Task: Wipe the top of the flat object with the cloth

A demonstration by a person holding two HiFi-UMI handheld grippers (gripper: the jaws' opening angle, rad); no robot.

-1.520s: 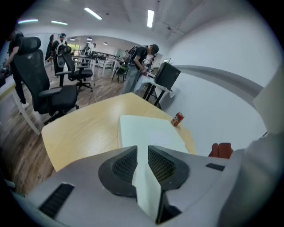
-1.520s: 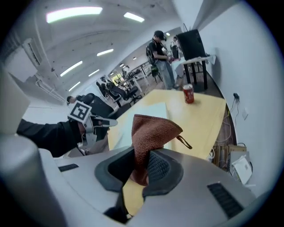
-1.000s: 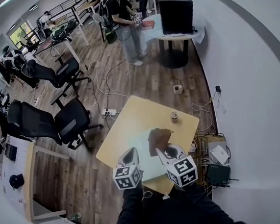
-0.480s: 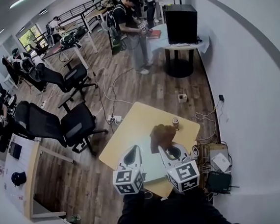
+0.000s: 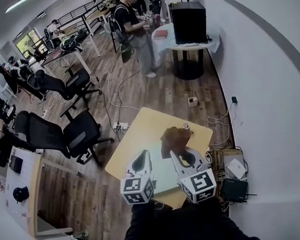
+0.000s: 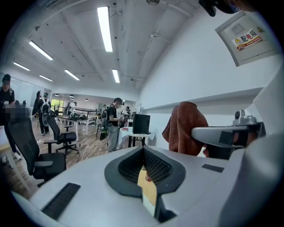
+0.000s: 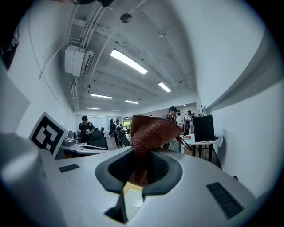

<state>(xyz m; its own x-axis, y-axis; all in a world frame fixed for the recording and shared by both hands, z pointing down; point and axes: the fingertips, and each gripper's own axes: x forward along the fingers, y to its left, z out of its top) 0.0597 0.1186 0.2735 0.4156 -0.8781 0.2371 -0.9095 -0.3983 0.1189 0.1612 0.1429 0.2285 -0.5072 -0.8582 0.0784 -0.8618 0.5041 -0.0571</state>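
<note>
i've just lifted rust-brown terry cloth (image 5: 174, 139) off pale flat board (image 5: 165, 179), right fingers (image 7: 112, 168) clamping it; left fingers (image 6: 128, 167) clenched, empty. wipe probably done.

A small white label (image 6: 247, 39) sits on a pale grey box (image 6: 268, 42) high on the wall. It has red Chinese words, 配电箱, with a little yellow warning triangle at each end. A black-and-white square marker (image 7: 46, 133) shows only a pattern.

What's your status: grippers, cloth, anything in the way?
Left gripper shut, empty. Right gripper shut on cloth, off the flat object. Small can on table beyond.
</note>
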